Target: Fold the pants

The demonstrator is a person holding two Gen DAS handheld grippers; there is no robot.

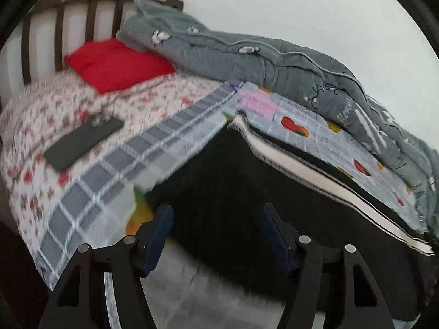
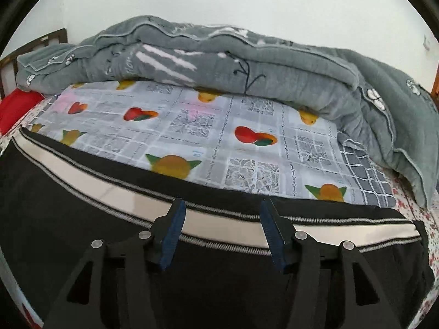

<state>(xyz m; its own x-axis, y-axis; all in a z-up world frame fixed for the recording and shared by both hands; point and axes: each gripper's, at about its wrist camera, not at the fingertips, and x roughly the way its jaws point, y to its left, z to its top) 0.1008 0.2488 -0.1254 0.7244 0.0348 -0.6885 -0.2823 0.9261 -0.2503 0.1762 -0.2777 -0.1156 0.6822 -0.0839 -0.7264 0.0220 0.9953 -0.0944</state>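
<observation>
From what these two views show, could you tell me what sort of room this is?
Most likely a bedroom: a bed with a slatted wooden headboard, a red pillow and a bundled grey quilt.

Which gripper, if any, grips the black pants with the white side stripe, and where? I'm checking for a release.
Neither. The left gripper and right gripper both stand open over the black pants with the white side stripe, pinching nothing.

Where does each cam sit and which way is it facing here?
Left wrist: on the left gripper, angled down over the bed toward the headboard and red pillow; shows both open fingers, nothing between.
Right wrist: on the right gripper, angled down across the bed toward the wall; shows both open fingers above the pants.
Shared: black pants with white side stripe, grey quilt, fruit-print sheet, red pillow.
</observation>
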